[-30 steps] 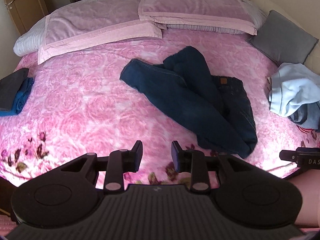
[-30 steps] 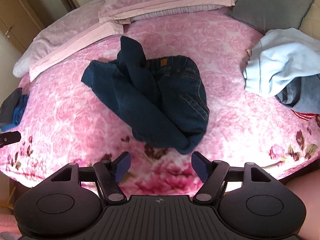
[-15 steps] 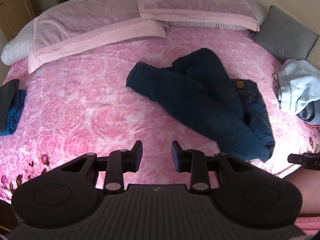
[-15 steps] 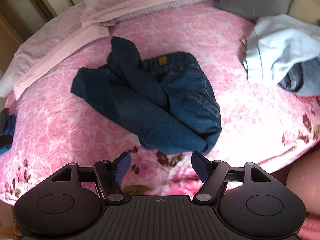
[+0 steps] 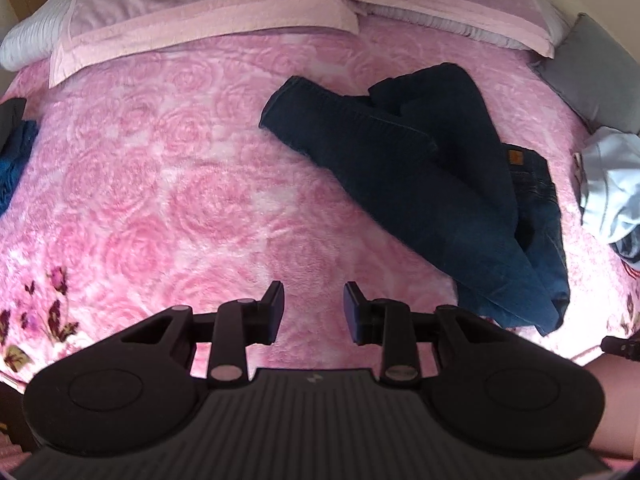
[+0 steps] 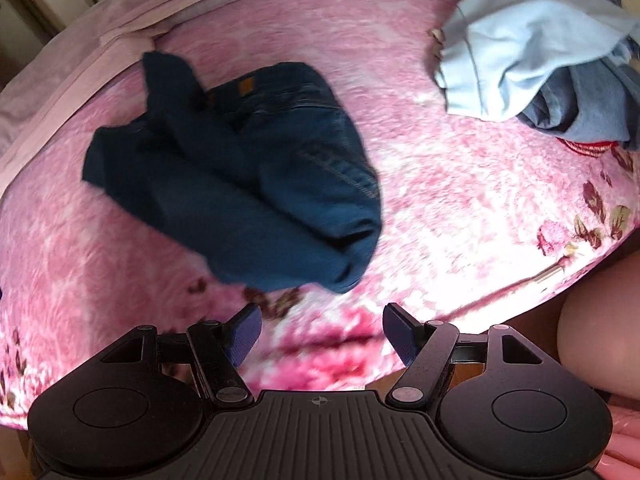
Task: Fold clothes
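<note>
The dark blue jeans lay crumpled on the pink rose-patterned bedspread, toward the right half of the bed in the left wrist view. One leg extended toward the pillows; the waistband, marked by a tan patch, faced the right side. The near end of the bundle rested close to the bed's front edge.

The left gripper pointed steeply down above bare bedspread, to the left of the jeans. Its jaws stood moderately apart with nothing between them, and the pads touched no fabric.

The right gripper was positioned above the front edge of the bed, just in front of the near end of the jeans. Its jaws were spread wide and empty.

A pile of light blue and grey clothing lay well apart from the jeans on the right side. A grey cushion rested behind that pile. Folded dark items lay at the left edge.
</note>
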